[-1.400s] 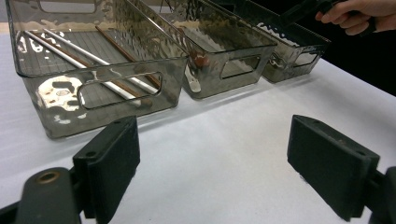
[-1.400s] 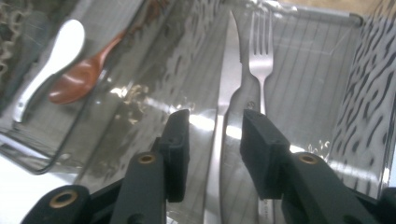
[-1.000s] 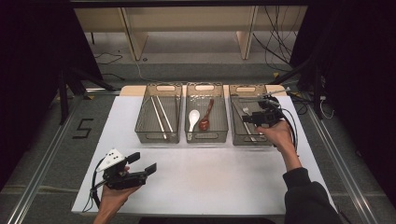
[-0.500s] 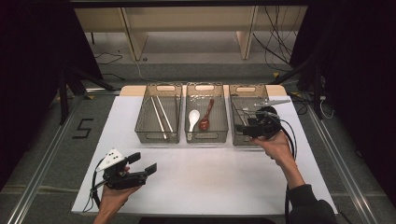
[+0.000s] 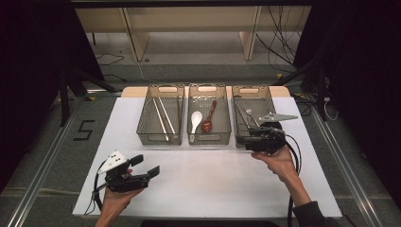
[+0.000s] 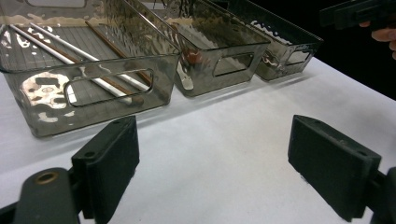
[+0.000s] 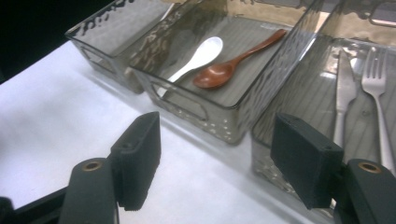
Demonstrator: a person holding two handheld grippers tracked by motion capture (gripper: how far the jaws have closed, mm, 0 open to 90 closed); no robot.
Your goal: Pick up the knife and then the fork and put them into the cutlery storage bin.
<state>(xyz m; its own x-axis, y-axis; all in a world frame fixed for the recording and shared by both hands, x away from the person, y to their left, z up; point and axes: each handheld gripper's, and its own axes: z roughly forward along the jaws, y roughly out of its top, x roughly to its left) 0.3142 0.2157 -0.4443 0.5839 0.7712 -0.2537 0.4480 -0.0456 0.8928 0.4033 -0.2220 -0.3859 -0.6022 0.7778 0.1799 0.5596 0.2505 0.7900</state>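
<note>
The right gripper [image 5: 253,140] sits at the near end of the right bin [image 5: 273,105], its jaws have just been opening and now stand wide apart with nothing between them; a fork [image 7: 377,100] and a knife [image 7: 344,95] lie flat side by side in that bin. The left gripper [image 5: 145,166] hovers over the white table [image 5: 213,184] near the front edge, well apart from the bins; its jaws are spread wide and hold nothing.

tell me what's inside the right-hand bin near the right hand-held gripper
The right bin holds a metal knife and a metal fork lying side by side. In the high view its near end is covered by the right hand-held gripper, so that part can't be checked.
</note>
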